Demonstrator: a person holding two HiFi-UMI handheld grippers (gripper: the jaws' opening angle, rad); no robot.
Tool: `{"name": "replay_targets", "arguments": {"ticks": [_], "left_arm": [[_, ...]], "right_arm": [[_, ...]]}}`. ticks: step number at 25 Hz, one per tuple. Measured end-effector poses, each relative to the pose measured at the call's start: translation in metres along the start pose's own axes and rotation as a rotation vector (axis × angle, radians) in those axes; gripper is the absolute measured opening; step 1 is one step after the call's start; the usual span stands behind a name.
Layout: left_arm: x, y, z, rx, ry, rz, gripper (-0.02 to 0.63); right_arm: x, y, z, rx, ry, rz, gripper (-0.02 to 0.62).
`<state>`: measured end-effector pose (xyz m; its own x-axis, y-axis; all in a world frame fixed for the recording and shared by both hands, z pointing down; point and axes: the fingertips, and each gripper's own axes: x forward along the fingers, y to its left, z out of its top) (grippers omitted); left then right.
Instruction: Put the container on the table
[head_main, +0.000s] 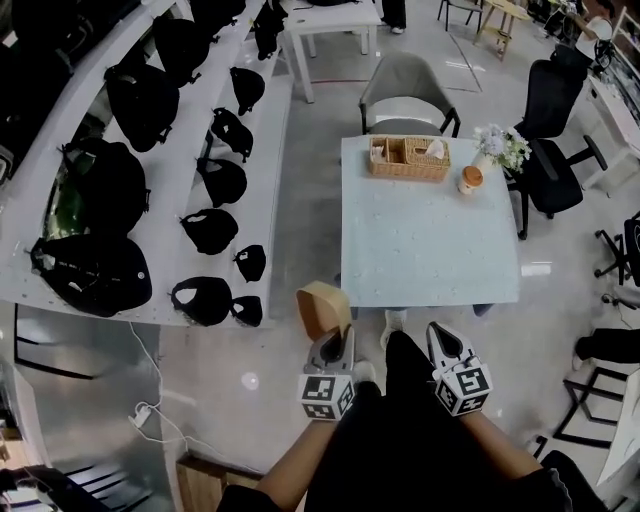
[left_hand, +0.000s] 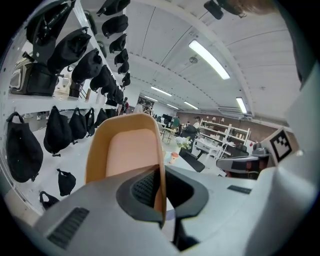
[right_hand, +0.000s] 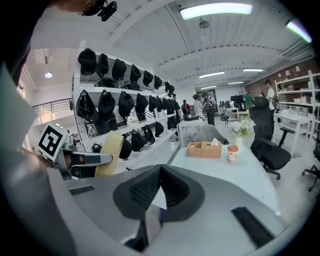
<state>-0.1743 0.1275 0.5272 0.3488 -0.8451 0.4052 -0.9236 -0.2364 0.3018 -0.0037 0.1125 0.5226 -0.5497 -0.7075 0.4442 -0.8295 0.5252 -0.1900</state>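
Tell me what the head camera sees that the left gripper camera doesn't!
Only the head view: the whole table from above, and the wicker basket on it. Only the left gripper view: the long ceiling lights, and the left gripper up close, its fingers pinching the wall of the tan container. Both: that container, the black bags on the white shelves, the paper cup, and the right gripper.
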Motion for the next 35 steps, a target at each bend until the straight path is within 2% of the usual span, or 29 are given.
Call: {"name": "replay_targets", "arguments": {"ticks": [5,17,28,35], "left_arm": [[0.032,0.009,0.018,0.017,0.014,0.011,0.012],[0.125,0.005,0.058,0.071,0.062,-0.023,0.012],[0.186,0.016,0.066,0.120,0.161,-0.005,0.012],[0.238,0.020,0.055,0.172,0.256,0.020,0.012]], "right_arm": [[0.035,-0.013,0.027,0.002,-0.041,0.020,-0.002],[0.093,-0.105,0.063,0.053,-0.030,-0.061,-0.002],[0.156,-0.131,0.091,0.059,-0.011,0.034,-0.002],[0.189,-0.165,0.090,0.025,0.017,0.074,-0.002]]}}
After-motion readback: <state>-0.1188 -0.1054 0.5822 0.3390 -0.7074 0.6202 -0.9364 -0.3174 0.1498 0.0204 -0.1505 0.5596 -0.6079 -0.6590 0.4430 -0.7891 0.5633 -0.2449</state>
